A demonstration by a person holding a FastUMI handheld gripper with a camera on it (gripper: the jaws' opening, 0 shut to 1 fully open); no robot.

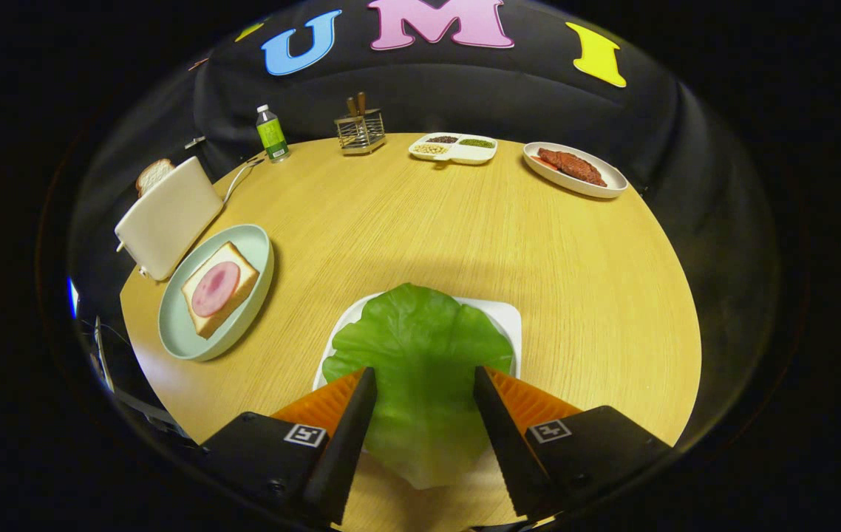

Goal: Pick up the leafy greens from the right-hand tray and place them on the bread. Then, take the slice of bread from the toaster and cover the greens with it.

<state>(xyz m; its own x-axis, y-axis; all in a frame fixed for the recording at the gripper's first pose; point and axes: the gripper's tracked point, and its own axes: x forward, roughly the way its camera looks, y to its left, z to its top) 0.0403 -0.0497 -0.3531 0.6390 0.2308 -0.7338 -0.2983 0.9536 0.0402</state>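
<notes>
Gripper (424,380) sat lower centre, fingers spread wide either side of the leafy greens (420,355) on the white tray (505,318), no squeeze visible. Left of centre: bread (219,288) with a pink slice on a pale green plate (258,244). Upper left: toaster (169,218) holding a bread slice (153,176).

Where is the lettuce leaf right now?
In the gripper view the lettuce leaf lies on the white tray near the table's front edge, between the open gripper's fingers, right of the plate holding bread and ham.
</notes>
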